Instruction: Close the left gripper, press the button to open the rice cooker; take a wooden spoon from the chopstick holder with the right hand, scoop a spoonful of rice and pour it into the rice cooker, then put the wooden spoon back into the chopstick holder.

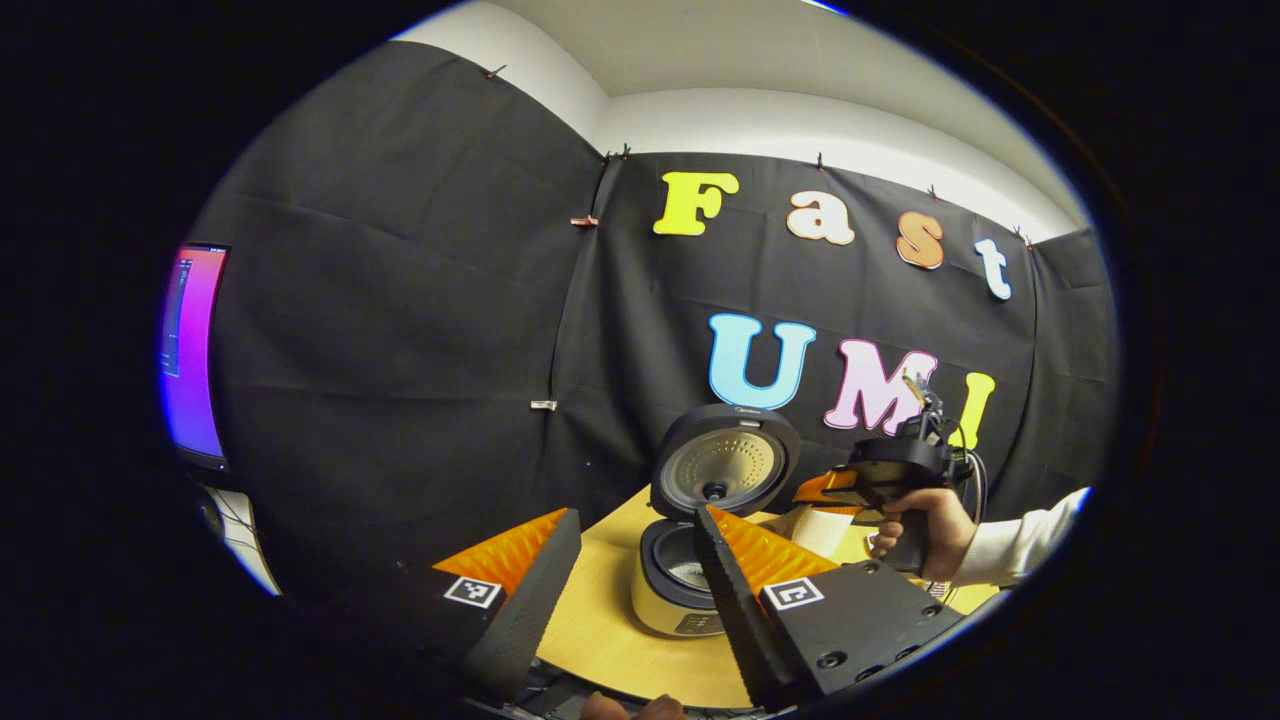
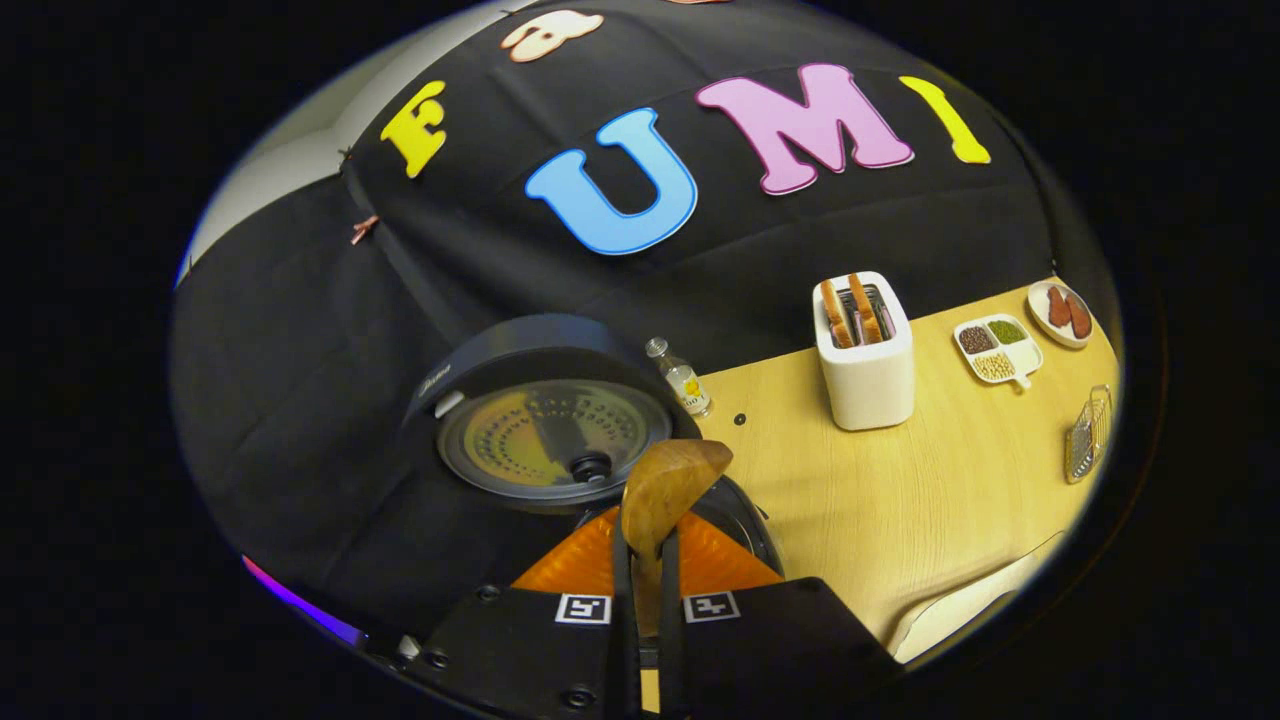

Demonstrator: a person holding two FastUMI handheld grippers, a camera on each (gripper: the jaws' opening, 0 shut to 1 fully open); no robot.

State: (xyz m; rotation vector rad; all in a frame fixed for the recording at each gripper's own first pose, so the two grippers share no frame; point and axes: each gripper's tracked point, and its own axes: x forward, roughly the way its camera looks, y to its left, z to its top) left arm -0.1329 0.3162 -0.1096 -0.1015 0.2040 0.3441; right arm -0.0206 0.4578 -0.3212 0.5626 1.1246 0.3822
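Wooden spoon (image 2: 665, 490) clamped in right gripper (image 2: 640, 590), seemingly over rice cooker (image 2: 540, 420)

In the right gripper view, the wooden spoon (image 2: 668, 487) hides part of the rice cooker (image 2: 545, 425) pot, so any rice inside cannot be made out. At three o'clock a wire basket (image 2: 1088, 432) is cut by the edge. In the left gripper view, a monitor (image 1: 192, 350) at nine o'clock is clipped; the right gripper (image 1: 835, 490) is too small to judge.
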